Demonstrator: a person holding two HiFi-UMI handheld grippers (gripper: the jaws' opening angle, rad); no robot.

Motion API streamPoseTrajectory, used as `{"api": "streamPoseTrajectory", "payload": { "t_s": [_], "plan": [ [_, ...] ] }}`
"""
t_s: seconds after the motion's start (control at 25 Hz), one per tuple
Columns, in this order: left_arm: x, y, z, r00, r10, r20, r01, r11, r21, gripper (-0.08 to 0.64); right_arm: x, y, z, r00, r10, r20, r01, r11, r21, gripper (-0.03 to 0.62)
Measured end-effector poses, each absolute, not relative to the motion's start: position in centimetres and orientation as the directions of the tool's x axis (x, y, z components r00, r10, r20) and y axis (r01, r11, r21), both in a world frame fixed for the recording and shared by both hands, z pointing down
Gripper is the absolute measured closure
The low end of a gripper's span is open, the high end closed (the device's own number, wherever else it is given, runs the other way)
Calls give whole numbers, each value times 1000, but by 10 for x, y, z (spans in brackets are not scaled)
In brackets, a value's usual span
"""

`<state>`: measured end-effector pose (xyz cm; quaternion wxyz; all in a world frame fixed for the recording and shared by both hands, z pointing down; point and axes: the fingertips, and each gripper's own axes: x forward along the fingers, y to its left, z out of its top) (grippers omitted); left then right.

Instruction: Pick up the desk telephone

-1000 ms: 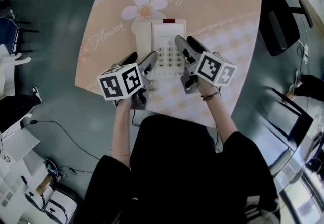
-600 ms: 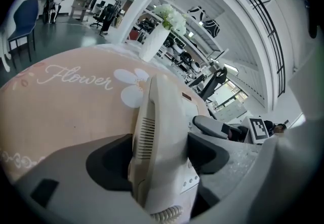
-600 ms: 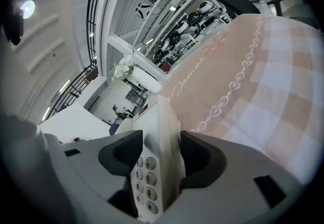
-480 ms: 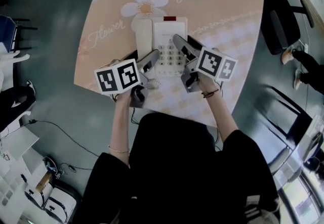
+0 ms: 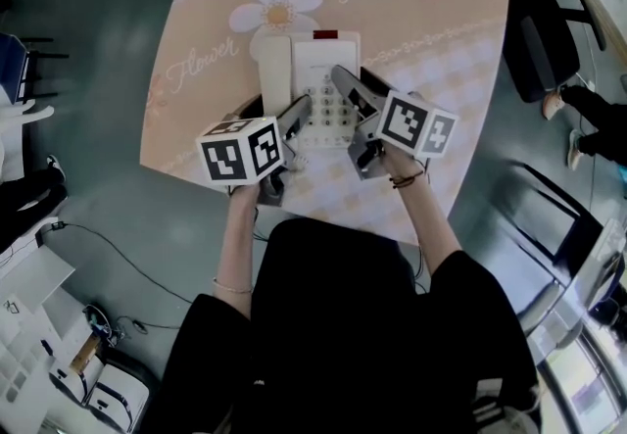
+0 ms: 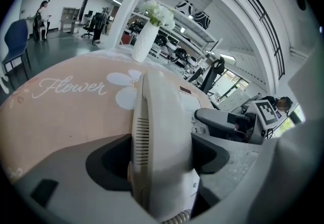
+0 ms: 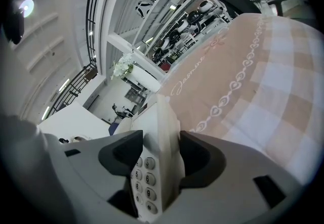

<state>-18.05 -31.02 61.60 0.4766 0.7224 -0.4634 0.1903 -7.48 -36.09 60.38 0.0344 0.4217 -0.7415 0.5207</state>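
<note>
We see a white desk telephone [image 5: 318, 65] on a peach tablecloth [image 5: 431, 60] with pale checks; a white daisy print [image 5: 279, 9] beyond the telephone

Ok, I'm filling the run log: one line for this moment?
left gripper: shut on handset | right gripper: shut on telephone base edge

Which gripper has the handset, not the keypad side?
The left gripper: its jaws clamp the handset; the right gripper grips the phone base at its keypad edge.
</note>
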Motion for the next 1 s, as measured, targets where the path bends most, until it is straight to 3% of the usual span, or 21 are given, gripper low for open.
{"api": "streamPoseTrajectory", "payload": {
  "t_s": [1.0],
  "plan": [
    [-181,-303,588,499,-509,701,-841,-87,534,242,-70,-356,574,-618,-627,473,-668,102,-738,393]
  ]
}}
